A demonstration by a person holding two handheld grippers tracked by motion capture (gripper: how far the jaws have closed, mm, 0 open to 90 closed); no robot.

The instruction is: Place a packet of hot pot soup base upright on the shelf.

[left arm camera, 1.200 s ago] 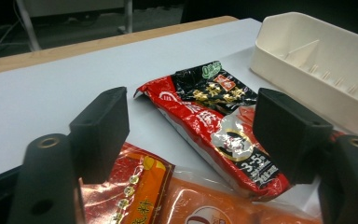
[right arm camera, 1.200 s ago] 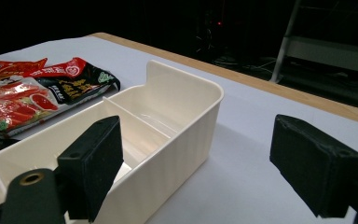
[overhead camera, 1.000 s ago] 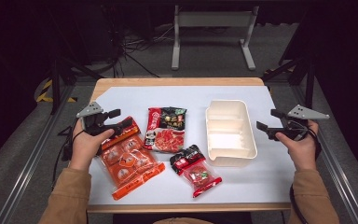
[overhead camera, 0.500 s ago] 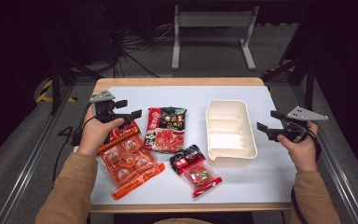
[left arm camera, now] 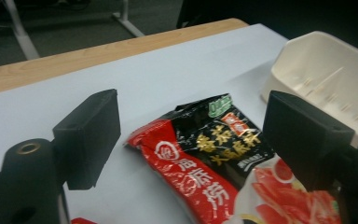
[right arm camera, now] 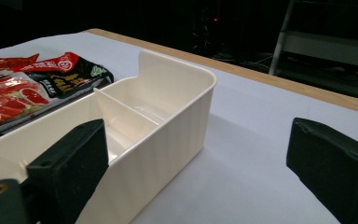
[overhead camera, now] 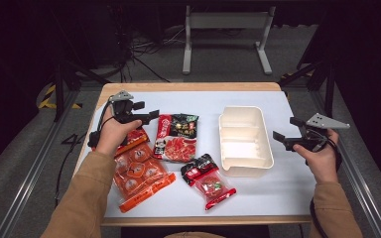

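My left gripper (overhead camera: 151,115) (left arm camera: 193,119) hovers over the table's left side, pointing right at the top of a red-and-black food packet (overhead camera: 177,136) (left arm camera: 205,154). Its jaws stand wide; they have just been closing a little, and nothing is pinched between them. An orange packet (overhead camera: 139,173) lies under that forearm. A small red packet (overhead camera: 207,181) lies nearer the front. My right gripper (overhead camera: 284,130) (right arm camera: 205,154) is held right of a cream divided tray (overhead camera: 223,139) (right arm camera: 182,116). Its jaws have just been opening, and nothing is between them.
The white mat (overhead camera: 287,188) covers a wooden table with its edge showing at the back (overhead camera: 188,87). Dark metal frames and cables stand on the floor behind and beside the table. The tray's compartments hold nothing.
The left hand has moved away from me and to the right, from over the orange packet toward the top of the red-and-black packet. The right hand has stayed put.
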